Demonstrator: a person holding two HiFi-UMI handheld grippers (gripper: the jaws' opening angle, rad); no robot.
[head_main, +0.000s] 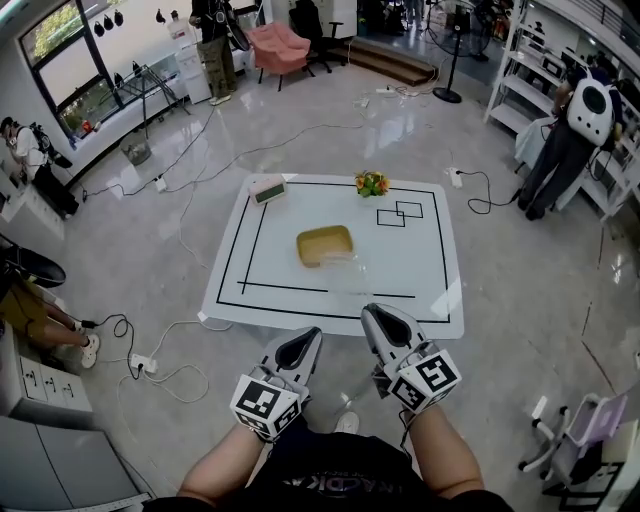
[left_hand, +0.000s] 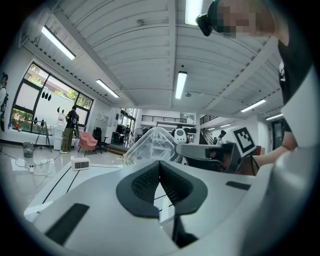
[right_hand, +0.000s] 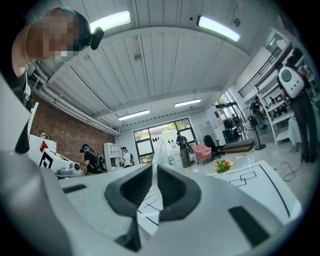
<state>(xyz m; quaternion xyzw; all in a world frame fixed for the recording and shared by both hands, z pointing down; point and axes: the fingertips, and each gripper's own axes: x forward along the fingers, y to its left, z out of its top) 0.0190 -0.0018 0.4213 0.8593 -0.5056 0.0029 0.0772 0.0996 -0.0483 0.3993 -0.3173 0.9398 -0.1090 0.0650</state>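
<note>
As seen from the head view, both tools hover over the near edge of the white mat (head_main: 420, 270). The left gripper (head_main: 308, 335) sits beside the right gripper (head_main: 375, 312), whose tip meets a clear lid (head_main: 350, 272) just beside the tan tray (head_main: 324, 244).

In the left gripper view, the left gripper (left_hand: 160, 167) has its jaws pressed together with nothing between them. The clear lid (left_hand: 152, 145) is tilted up ahead.

In the right gripper view, the right gripper (right_hand: 154, 172) pinches the clear lid (right_hand: 159, 150) by its edge.
</note>
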